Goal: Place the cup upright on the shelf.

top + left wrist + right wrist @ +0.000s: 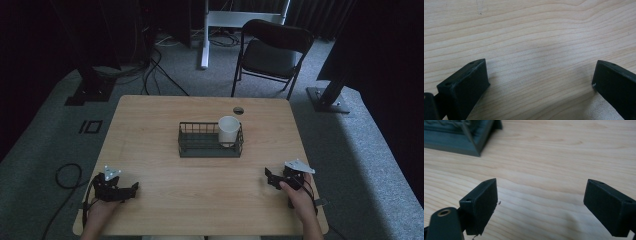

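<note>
White cup [228,130] upright in right end of black wire basket [200,141] at mid-table, well apart from both grippers. Left gripper [131,188] near front left corner, jaws spread over bare wood. Right gripper [268,178] near front right, jaws likewise apart, basket corner [477,143] beyond. Pale wooden table [165,175]; grey carpet, folding chair [270,50] behind, perhaps cables in the dim.

Folding chair [272,50] behind wooden table [150,145]
</note>
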Available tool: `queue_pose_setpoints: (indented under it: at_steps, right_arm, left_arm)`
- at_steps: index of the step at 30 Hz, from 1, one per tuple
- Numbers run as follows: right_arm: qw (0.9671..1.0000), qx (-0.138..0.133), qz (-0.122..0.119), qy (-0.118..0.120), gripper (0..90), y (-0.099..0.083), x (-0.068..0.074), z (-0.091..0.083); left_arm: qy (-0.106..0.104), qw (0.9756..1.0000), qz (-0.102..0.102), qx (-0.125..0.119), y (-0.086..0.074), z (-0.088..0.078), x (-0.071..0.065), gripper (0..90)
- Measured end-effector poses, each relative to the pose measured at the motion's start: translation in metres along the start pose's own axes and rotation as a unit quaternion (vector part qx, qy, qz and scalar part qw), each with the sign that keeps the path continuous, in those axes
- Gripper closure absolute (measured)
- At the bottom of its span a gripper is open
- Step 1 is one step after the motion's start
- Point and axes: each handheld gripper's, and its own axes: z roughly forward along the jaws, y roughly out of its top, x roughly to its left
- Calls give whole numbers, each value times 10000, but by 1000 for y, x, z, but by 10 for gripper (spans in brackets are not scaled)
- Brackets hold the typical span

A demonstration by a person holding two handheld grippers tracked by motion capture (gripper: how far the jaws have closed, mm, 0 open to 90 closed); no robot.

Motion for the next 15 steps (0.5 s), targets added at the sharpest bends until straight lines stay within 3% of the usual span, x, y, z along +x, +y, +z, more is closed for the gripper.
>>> queue_pose_setpoints:
  at_steps: [10, 15]
  right_arm:
    - [9981, 424, 198, -405, 117, -5, -12, -5]
    - [9968, 601, 146, -508, 116, -7, -10, -3]
  left_arm:
    - [0, 10000, 2, 2, 0, 0, 0, 7]
    - [0, 10000, 2, 2, 0, 0, 0, 7]
